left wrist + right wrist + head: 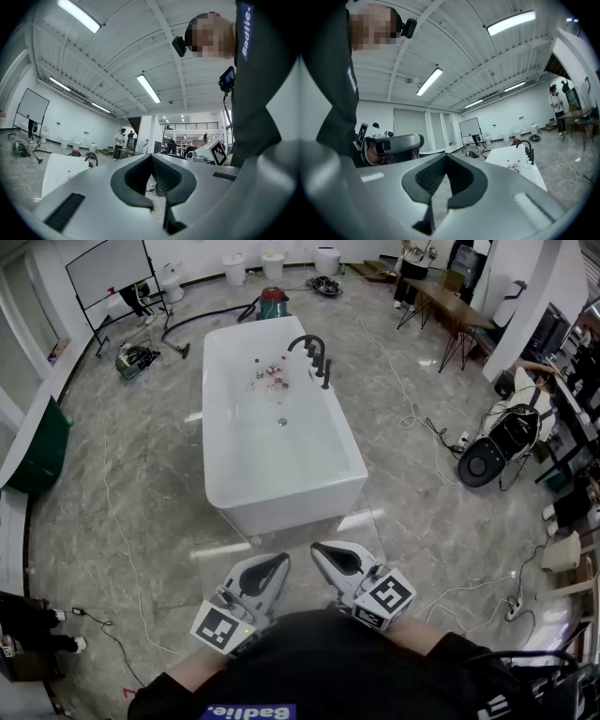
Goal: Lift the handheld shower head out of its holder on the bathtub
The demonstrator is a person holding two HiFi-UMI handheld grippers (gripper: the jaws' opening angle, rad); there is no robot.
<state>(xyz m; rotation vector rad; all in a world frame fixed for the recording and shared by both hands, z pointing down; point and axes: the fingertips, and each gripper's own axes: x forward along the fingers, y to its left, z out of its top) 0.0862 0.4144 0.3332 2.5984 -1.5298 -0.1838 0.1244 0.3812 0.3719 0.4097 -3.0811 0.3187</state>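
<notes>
Left hand-held gripper (278, 563) – jaws pressed together, nothing between them, held level close to person's body. Right hand-held gripper (322, 551) just beside it, jaws likewise closed and empty. White bathtub (281, 488) stands on grey stone floor (122, 502) ahead, well apart from both. Shower head (325, 373) – black, upright in holder on tub's far right rim, beside curved black faucet (307, 341). Small bottles (270, 376) inside tub at far end.

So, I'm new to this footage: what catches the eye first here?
The white bathtub stands alone mid-floor, a black faucet set on its far right rim. Nearest the camera, the left hand-held gripper and right hand-held gripper sit side by side, both shut and empty.
</notes>
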